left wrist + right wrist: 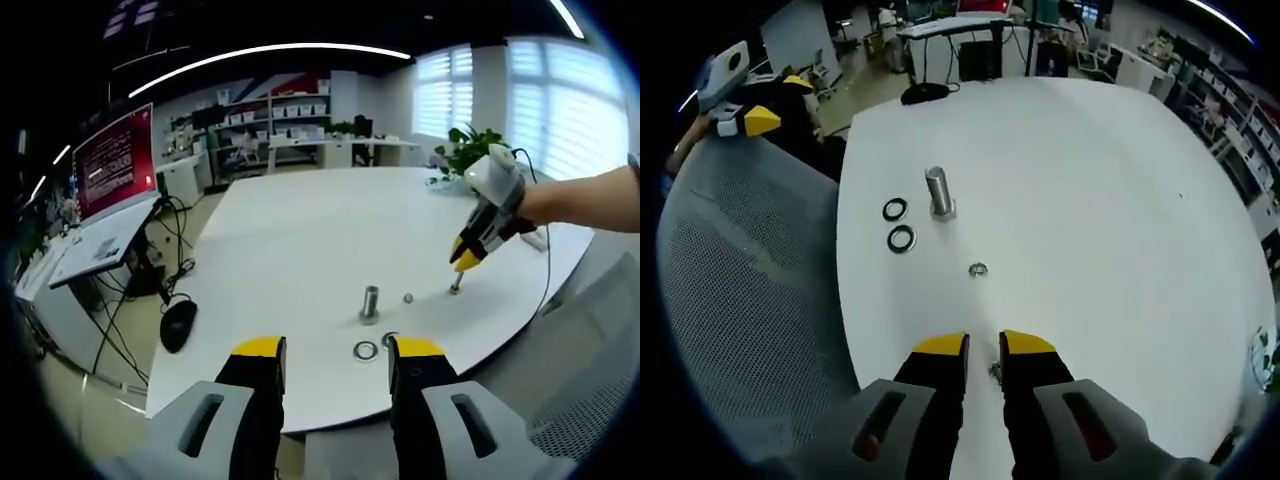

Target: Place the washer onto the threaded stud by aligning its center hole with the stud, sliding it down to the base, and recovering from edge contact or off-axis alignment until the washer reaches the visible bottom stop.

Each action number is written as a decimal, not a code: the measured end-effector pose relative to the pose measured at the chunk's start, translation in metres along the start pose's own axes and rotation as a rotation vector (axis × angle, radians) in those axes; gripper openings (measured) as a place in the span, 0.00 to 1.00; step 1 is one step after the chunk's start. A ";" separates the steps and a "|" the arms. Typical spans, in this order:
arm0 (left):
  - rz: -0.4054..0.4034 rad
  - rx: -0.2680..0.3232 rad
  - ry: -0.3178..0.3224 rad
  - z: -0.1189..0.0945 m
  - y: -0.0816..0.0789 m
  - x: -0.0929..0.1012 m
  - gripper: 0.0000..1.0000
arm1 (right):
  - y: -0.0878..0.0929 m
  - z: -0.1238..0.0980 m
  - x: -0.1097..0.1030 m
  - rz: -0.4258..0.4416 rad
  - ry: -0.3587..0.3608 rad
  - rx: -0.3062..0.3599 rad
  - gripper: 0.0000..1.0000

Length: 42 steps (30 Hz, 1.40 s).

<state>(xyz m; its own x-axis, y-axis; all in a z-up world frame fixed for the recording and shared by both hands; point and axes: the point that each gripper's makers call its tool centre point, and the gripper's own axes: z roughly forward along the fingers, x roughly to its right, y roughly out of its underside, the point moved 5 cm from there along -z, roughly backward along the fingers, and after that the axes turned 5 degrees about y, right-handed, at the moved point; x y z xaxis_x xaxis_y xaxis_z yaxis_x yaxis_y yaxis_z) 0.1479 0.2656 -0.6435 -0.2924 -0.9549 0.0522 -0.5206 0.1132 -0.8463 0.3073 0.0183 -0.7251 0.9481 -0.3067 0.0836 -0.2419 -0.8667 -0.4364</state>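
This is an open-plan office. A large white worktop (300, 240) stands in the middle, with a red-lit monitor (118, 160) on a side desk, a computer mouse (178, 324) and trailing cables. Shelves of boxes (290, 108) line the far wall, blinds cover the windows (560, 100), and a potted plant (465, 150) sits nearby.

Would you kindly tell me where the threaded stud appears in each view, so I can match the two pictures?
Left gripper view: the stud stands upright just below centre, above the gap between this gripper's jaws.
Right gripper view: the stud is left of centre, in the upper half.
Shared landmark: the two washers lying flat beside it on the table.
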 end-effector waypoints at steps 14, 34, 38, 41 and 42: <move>0.001 -0.003 0.000 0.000 0.001 0.000 0.38 | -0.025 0.067 -0.010 -0.145 -0.004 -0.121 0.14; 0.002 0.005 -0.003 0.001 -0.001 0.000 0.35 | -0.048 0.091 -0.011 -0.080 -0.025 -0.106 0.18; 0.006 0.004 0.000 0.001 -0.001 0.000 0.33 | -0.061 0.099 -0.016 -0.086 -0.032 -0.090 0.21; 0.007 0.004 -0.001 0.001 -0.001 0.000 0.33 | -0.065 0.104 -0.016 -0.100 -0.017 -0.089 0.22; 0.007 0.004 -0.002 0.001 -0.001 0.000 0.33 | -0.067 0.106 -0.014 -0.089 -0.011 -0.082 0.22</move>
<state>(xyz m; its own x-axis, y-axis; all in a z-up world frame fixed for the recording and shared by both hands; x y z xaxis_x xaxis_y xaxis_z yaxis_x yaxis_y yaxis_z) 0.1493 0.2655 -0.6428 -0.2944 -0.9546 0.0455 -0.5155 0.1185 -0.8487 0.3319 0.1220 -0.7922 0.9686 -0.2233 0.1089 -0.1724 -0.9197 -0.3527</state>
